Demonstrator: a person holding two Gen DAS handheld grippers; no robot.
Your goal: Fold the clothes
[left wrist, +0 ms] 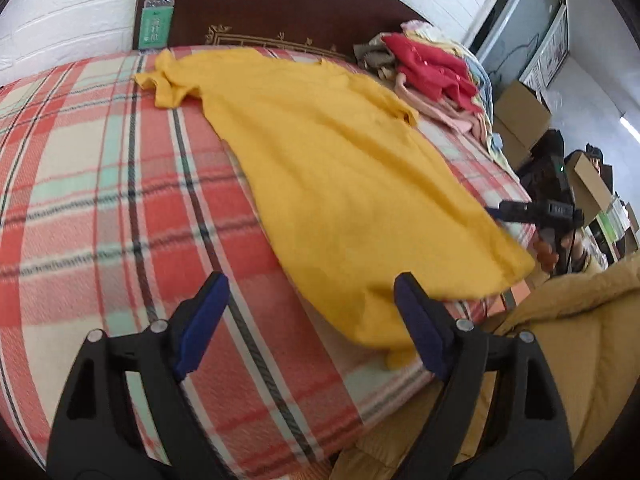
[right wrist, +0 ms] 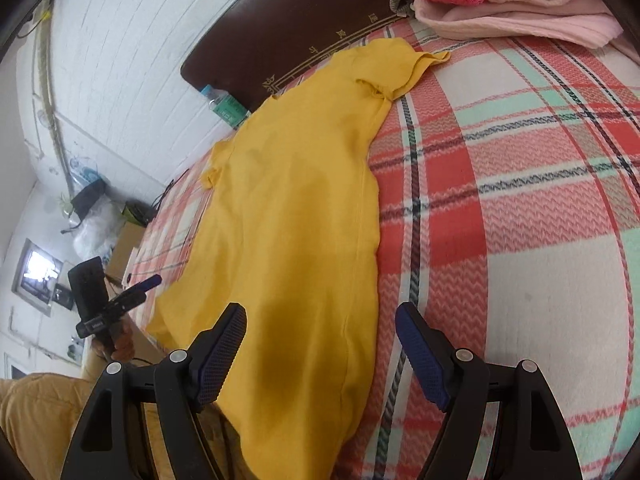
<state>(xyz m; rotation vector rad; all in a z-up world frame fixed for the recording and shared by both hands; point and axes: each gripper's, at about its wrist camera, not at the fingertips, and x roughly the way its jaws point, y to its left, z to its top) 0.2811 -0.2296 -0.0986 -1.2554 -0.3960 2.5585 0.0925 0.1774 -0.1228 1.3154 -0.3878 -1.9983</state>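
Note:
A yellow short-sleeved shirt (left wrist: 340, 168) lies spread flat on the plaid bedspread (left wrist: 100, 180), collar toward the headboard and hem at the near edge. My left gripper (left wrist: 311, 284) is open above the hem's left corner, its left finger over bare bedspread, and nothing is pinched. In the right wrist view the shirt (right wrist: 296, 208) runs away from me, and my right gripper (right wrist: 320, 312) is open over its near right edge, where the hem hangs off the bed. Each gripper shows in the other's view: the right gripper (left wrist: 516, 212) and the left gripper (right wrist: 136, 292), both off the fabric.
A pile of red and pink clothes (left wrist: 436, 76) (right wrist: 500, 0) sits at the bed's far corner by the dark headboard (left wrist: 280, 4). A water bottle (left wrist: 156, 16) stands at the headboard's other end. Cardboard boxes (left wrist: 520, 116) stand beyond the bed. A person's tan jacket (left wrist: 580, 340) is close by.

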